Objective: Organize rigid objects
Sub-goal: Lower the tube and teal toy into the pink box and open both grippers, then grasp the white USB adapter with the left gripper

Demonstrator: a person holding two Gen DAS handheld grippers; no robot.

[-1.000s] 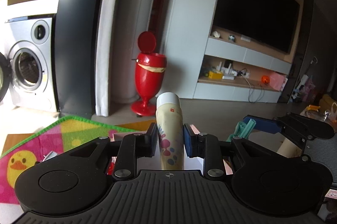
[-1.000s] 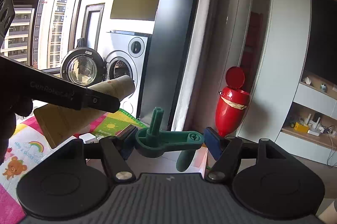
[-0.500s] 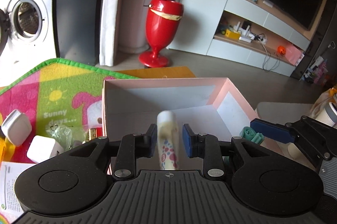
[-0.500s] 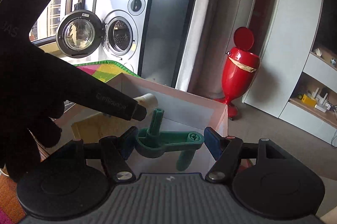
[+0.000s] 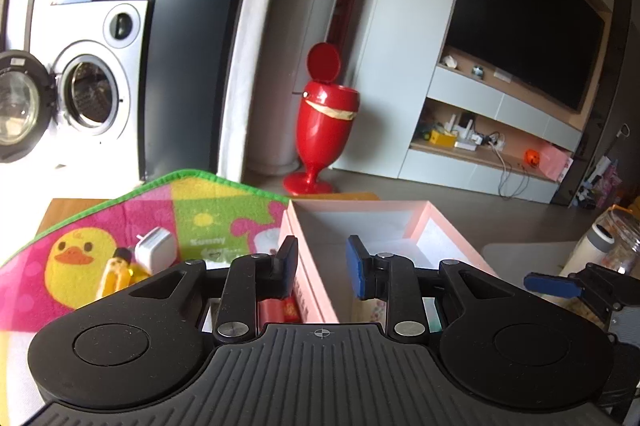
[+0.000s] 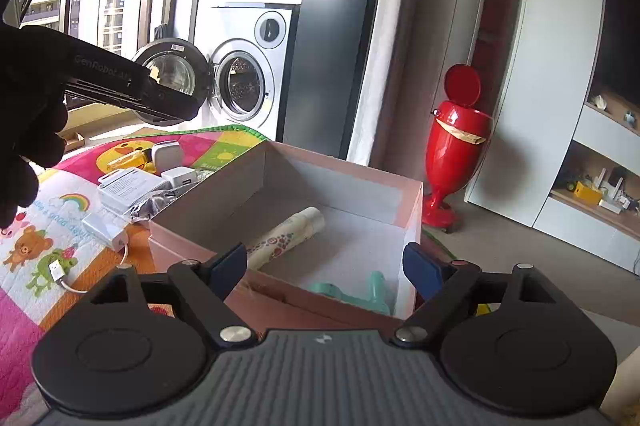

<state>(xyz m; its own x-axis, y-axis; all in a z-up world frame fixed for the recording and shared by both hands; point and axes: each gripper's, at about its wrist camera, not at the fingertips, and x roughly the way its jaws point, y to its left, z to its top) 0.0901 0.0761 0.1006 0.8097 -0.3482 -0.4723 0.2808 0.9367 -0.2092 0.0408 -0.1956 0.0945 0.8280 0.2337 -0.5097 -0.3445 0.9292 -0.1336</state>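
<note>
A pink cardboard box (image 6: 412, 209) stands open on the play mat; it also shows in the left wrist view (image 5: 444, 230). Inside it lie a cream bottle with a flower print (image 6: 286, 232) and a green plastic part (image 6: 360, 292). My left gripper (image 5: 322, 260) is open and empty, straddling the box's left wall. My right gripper (image 6: 324, 268) is open and empty, just above the box's near edge. The left gripper also shows in the right wrist view (image 6: 120, 85), raised at the upper left.
White chargers (image 6: 168, 153), a white adapter box (image 6: 128, 189) and a cable (image 6: 64, 276) lie on the colourful mat left of the box. A yellow bottle (image 5: 114, 272) and charger (image 5: 154, 250) lie there too. A red bin (image 6: 456, 145) and a washing machine (image 6: 244, 89) stand behind.
Both grippers opened. The cream bottle left my left gripper and the green part left my right gripper; both now lie in the box. The left gripper rose and moved left.
</note>
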